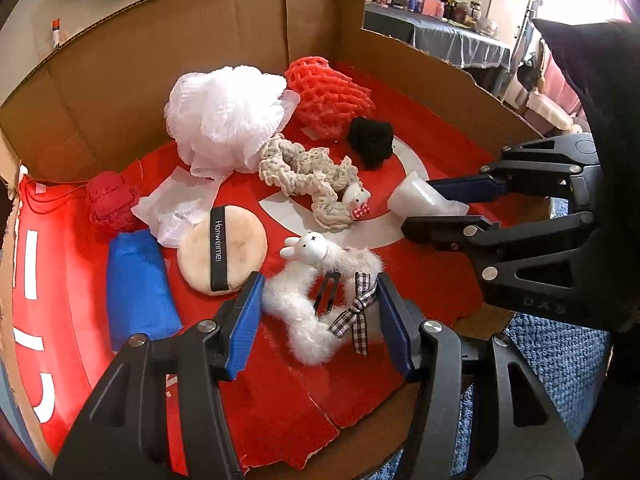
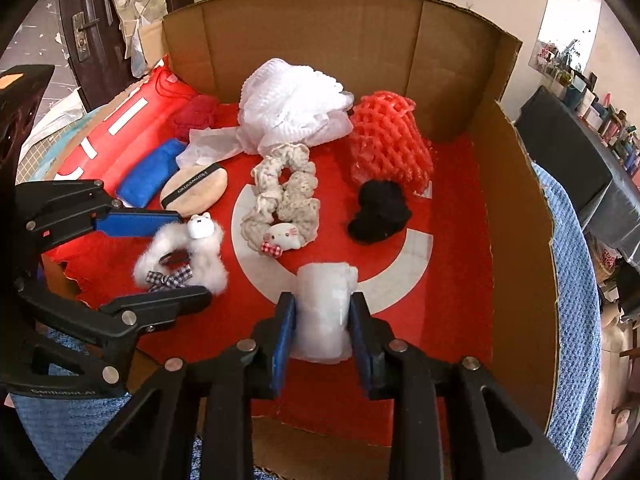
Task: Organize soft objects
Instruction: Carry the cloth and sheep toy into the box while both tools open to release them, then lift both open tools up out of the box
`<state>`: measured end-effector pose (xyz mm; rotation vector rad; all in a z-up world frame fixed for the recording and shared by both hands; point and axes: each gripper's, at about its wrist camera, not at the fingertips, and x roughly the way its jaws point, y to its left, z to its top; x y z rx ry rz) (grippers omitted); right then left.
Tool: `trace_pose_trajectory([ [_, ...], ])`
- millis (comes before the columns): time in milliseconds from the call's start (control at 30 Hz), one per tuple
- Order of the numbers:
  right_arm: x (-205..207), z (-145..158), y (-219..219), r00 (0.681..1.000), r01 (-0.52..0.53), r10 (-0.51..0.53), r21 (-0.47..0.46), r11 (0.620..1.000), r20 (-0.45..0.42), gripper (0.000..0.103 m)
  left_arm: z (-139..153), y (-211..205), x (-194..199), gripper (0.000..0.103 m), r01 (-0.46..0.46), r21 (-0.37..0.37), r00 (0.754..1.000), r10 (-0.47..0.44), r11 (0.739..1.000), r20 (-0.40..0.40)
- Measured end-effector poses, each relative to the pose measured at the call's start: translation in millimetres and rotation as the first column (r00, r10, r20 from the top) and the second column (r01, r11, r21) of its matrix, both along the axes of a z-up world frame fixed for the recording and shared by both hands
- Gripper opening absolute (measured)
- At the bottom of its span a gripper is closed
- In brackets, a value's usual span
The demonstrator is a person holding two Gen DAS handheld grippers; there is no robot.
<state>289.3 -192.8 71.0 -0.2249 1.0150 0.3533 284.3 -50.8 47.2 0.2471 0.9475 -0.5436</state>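
Right now the left gripper (image 1: 318, 320) is hanging with its jaws apart around the fluffy white scrunchie (image 1: 320, 304), which is lying near the front of the red box floor (image 2: 448, 312), just beside the round puff (image 1: 222, 254). The right gripper (image 2: 322, 328) is squeezing a soft white foam roll (image 2: 325, 312). The scrunchie is looking very light and squishy, so pinching its furry loop is probably working best, not the hard bunny head (image 1: 305, 244) or the little checked bow (image 1: 356, 316).
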Motion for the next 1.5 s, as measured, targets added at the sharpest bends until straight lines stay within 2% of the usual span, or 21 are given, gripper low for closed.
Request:
trace_pose_trajectory([
  [133, 0.2, -0.4, 0.3, 1.0, -0.002, 0.002, 0.0, 1.0, -0.002, 0.032, -0.7, 0.1, -0.3, 0.053, 0.001, -0.001, 1.0, -0.001, 1.0, 0.001],
  [267, 0.7, -0.9, 0.6, 1.0, 0.0, 0.0, 0.0, 1.0, -0.001, 0.04, -0.7, -0.4, -0.6, 0.054, 0.003, 0.0, 1.0, -0.003, 1.0, 0.002],
  [1000, 0.1, 0.6, 3.0, 1.0, -0.005, 0.005, 0.005, 1.0, 0.003, 0.047, 0.1, -4.7, -4.6, 0.057, 0.012, -0.011, 1.0, -0.012, 1.0, 0.011],
  [1133, -2.4, 5.3, -0.4, 1.0, -0.001, 0.0, 0.013, 1.0, 0.016, 0.051, 4.8, -1.0, -6.4, 0.064, 0.007, -0.022, 1.0, -0.006, 1.0, 0.023],
  [1267, -6.1, 12.7, -2.4, 0.999, 0.001, -0.002, 0.023, 1.0, 0.037, 0.053, 15.2, 6.7, -11.0, 0.065, -0.013, -0.054, 0.999, 0.015, 0.998, 0.044],
  [1367, -9.2, 19.6, -3.1, 0.998, 0.003, -0.005, 0.033, 0.999, 0.059, 0.059, 25.7, 15.3, -16.8, 0.072, -0.052, -0.082, 0.996, 0.057, 0.995, 0.067],
  [1500, -15.5, 31.1, -4.5, 0.995, 0.001, -0.005, 0.047, 0.999, 0.098, 0.065, 39.6, 27.7, -27.2, 0.075, -0.104, -0.125, 0.988, 0.117, 0.987, 0.101],
])
